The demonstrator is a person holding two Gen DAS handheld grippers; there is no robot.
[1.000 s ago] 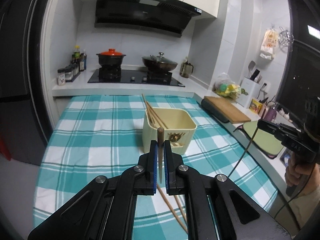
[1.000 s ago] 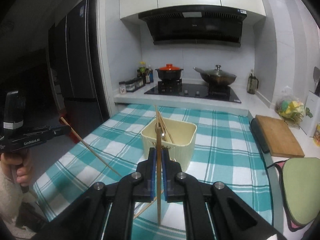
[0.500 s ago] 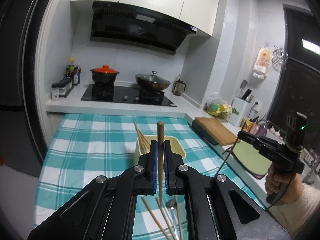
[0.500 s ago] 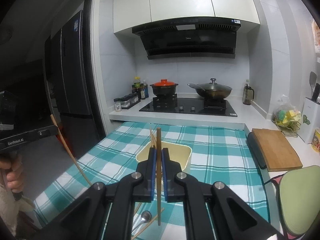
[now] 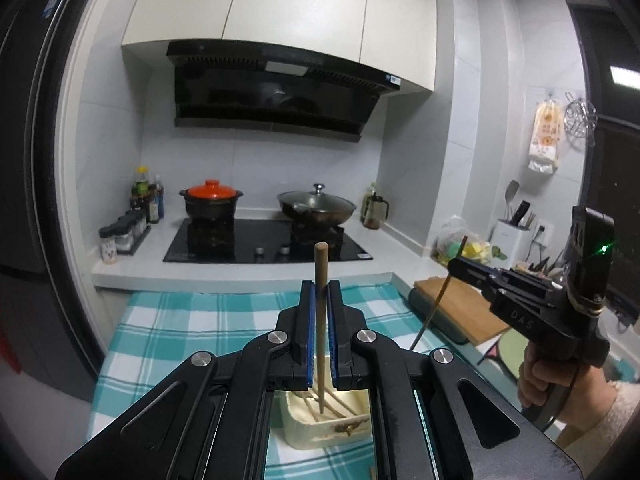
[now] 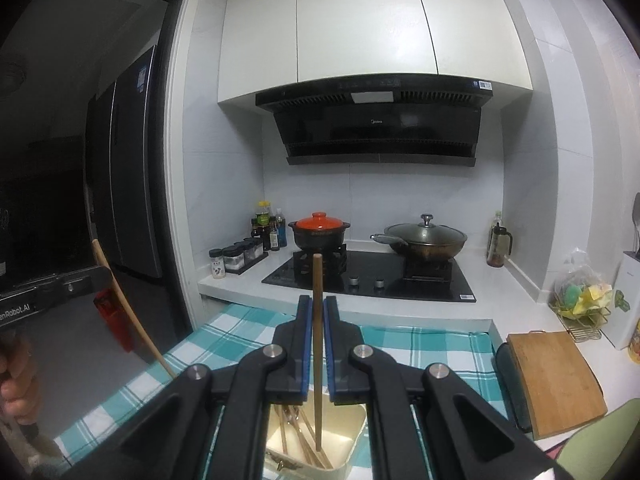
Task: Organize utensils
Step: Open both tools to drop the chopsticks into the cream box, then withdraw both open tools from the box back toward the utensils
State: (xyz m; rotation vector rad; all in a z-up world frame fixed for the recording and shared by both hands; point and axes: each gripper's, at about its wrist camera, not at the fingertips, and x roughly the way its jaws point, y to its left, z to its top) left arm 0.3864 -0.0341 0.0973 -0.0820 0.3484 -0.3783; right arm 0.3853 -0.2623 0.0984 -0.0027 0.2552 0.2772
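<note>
Chopsticks stand near upright, one clamped in each gripper: left [image 5: 320,312] and right [image 6: 318,320]. Holder [image 6: 352,436] sits below and just ahead of both, more chopsticks leaning inside. Both tips hang over its opening, neither hand clearly nearer.

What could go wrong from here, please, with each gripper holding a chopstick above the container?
1. Both chopsticks aim at one narrow cream container already holding sticks; the left chopstick and right chopstick may collide or jam.
2. The left gripper and right gripper each pinch only mid-shaft, so a chopstick may pivot or slip.
3. A tip catching the rim could tip the container on the checked tablecloth.
</note>
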